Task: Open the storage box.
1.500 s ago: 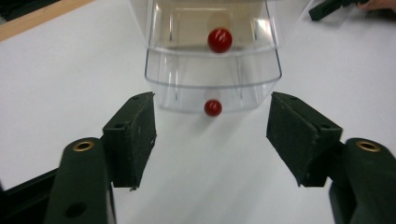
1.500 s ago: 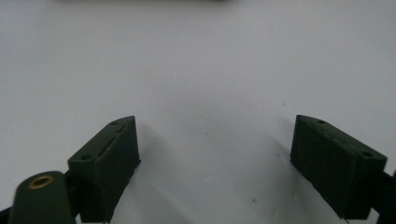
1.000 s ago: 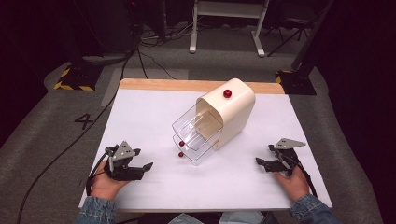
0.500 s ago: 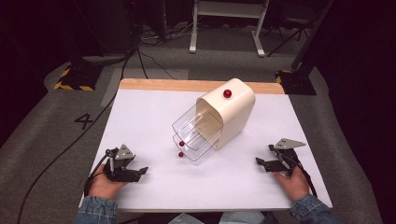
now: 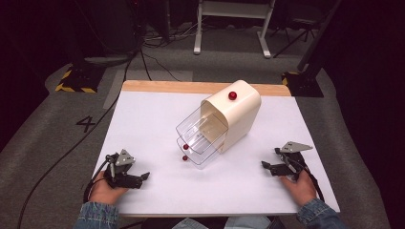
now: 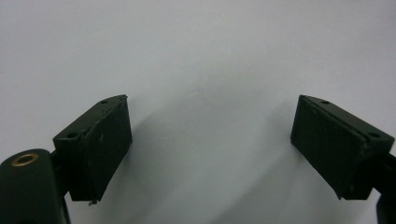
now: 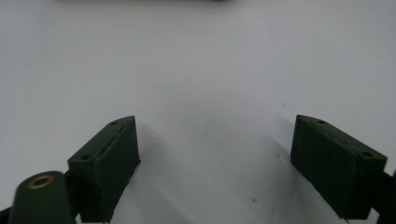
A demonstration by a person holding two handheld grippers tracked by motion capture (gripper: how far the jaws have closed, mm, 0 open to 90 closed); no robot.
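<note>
Your sleeves [image 5: 98,217] run off the bottom edge; the clear drawers' [image 5: 200,138] inner ends hide inside the cream cabinet [image 5: 239,117]; their contents are too small to tell.

One cabinet [image 5: 237,114] — two clear drawers [image 5: 203,129], three red knobs [image 5: 232,95]

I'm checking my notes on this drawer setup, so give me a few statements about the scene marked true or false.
1. Both clear drawers of the cream cabinet are pulled out. True.
2. The left gripper grips a drawer knob. False: it is open over bare table.
3. The right gripper is open and empty. True.
4. The cabinet stands on the floor. False: it stands on the white table.
5. A red knob sits on the cabinet's top. True.
</note>
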